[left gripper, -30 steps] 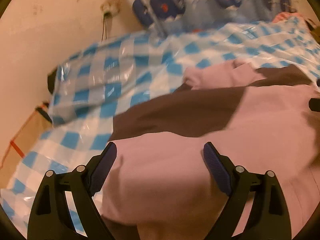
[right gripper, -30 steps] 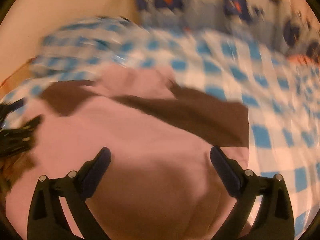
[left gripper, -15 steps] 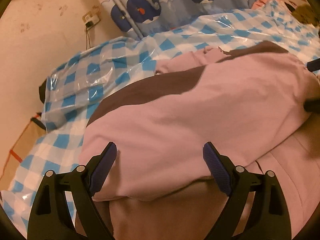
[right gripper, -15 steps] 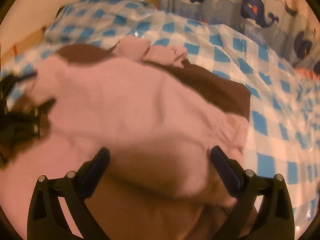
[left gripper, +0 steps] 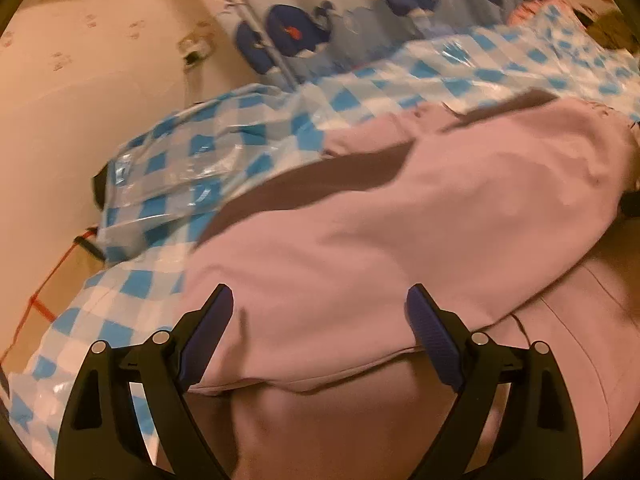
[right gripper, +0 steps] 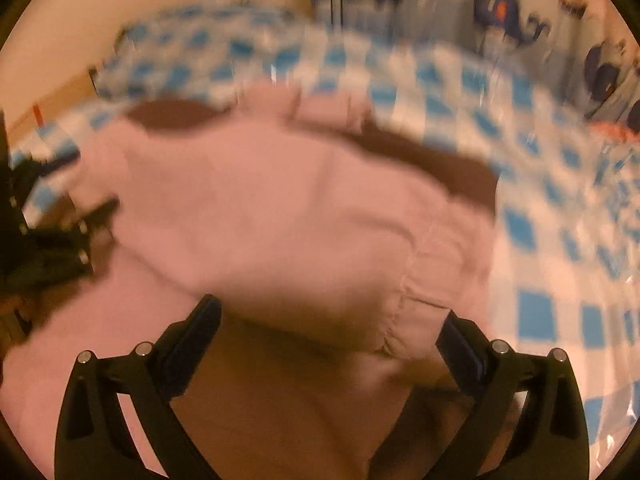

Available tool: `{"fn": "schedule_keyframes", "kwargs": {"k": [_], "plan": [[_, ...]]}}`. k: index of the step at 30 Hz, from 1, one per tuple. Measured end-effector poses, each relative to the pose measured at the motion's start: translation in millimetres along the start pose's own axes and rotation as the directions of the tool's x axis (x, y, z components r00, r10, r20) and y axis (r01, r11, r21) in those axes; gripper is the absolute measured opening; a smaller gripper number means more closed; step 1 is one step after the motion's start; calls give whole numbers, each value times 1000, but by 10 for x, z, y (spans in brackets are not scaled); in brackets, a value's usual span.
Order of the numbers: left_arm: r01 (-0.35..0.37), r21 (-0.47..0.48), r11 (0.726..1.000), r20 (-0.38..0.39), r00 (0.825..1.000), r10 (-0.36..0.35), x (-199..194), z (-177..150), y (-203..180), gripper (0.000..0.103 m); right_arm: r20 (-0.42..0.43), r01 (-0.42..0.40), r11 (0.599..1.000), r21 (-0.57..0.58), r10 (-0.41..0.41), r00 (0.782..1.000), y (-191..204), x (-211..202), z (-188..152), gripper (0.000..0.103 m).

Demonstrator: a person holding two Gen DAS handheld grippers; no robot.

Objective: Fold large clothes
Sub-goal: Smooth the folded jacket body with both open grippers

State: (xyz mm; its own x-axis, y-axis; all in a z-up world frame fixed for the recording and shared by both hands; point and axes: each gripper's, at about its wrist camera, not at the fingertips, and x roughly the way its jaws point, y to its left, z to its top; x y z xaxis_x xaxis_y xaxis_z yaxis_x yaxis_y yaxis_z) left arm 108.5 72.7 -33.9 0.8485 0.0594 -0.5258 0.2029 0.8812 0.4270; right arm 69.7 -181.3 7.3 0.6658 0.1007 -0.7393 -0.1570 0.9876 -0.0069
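Pink garment (left gripper: 400, 232) folded over on checked cloth (left gripper: 192, 160), left gripper (left gripper: 320, 320) and right gripper (right gripper: 328, 332) both spread wide at its near edge, gripping nothing, whale curtain (left gripper: 360, 12) far

Left wrist camera sitting low and close over the pink garment (left gripper: 400, 220), facing the whale curtain (left gripper: 360, 20), right wrist camera looking likewise from the opposite side, blurred, both taking in garment, checkered cover (right gripper: 540, 240) and curtain.
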Motion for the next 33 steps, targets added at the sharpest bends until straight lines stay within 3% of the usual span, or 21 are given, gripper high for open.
{"fn": "schedule_keyframes", "kwargs": {"k": [1,3,4,6,8,10,12,13,15,18,20,21,23,28,30,32,33], "plan": [[-3,-33,999,-1,1000,3,-8,-3,90,85,7,11,1000,3,-11,1000,10,21,50,97],[-6,-103,995,-31,1000,2,38,-23,282,85,-74,47,999,6,-46,996,-21,281,86,97],[-8,-144,989,-61,998,-1,102,-50,399,85,-190,29,999,28,-24,981,-89,592,10,98],[45,-237,970,-120,990,-75,253,-139,583,85,-219,-20,996,81,37,975,-229,805,-58,98],[106,-333,937,-189,966,-176,449,-282,702,85,-255,-1,998,60,16,967,-166,742,-43,97],[105,-335,936,-181,968,-174,417,-296,712,85,-252,-24,996,81,44,967,-154,592,27,97],[111,-331,937,-148,975,-168,289,-265,740,85,-131,-54,993,101,67,989,-165,311,163,97],[100,-330,939,-129,980,-150,222,-255,755,85,-50,-36,993,109,42,998,-216,151,296,97],[66,-325,944,-96,990,-102,88,-235,804,85,-1,-23,991,135,24,1000,-315,135,503,97],[-7,-307,952,-116,993,-30,130,-243,832,85,-10,56,991,118,-55,998,-347,404,796,97],[2,-284,959,-173,983,-54,264,-303,784,85,-137,129,989,73,-119,984,-412,913,759,97],[10,-268,963,-195,979,-64,337,-350,726,85,-220,94,993,74,-76,972,-450,1224,629,98],[-6,-231,973,-203,978,-42,366,-385,637,85,-184,78,991,108,-57,981,-519,1197,444,98],[-17,-202,979,-174,984,-19,241,-354,612,85,-223,100,992,81,-80,972,-557,1086,548,97],[-27,-189,982,-134,991,1,114,-320,593,85,-139,132,990,51,-124,982,-464,842,682,97],[-27,-170,985,-89,996,12,-16,-260,529,85,-35,102,994,25,-101,994,-294,591,873,97],[-18,-161,987,-74,997,6,-52,-226,485,85,-22,79,997,16,-78,997,-219,582,951,97]]}}
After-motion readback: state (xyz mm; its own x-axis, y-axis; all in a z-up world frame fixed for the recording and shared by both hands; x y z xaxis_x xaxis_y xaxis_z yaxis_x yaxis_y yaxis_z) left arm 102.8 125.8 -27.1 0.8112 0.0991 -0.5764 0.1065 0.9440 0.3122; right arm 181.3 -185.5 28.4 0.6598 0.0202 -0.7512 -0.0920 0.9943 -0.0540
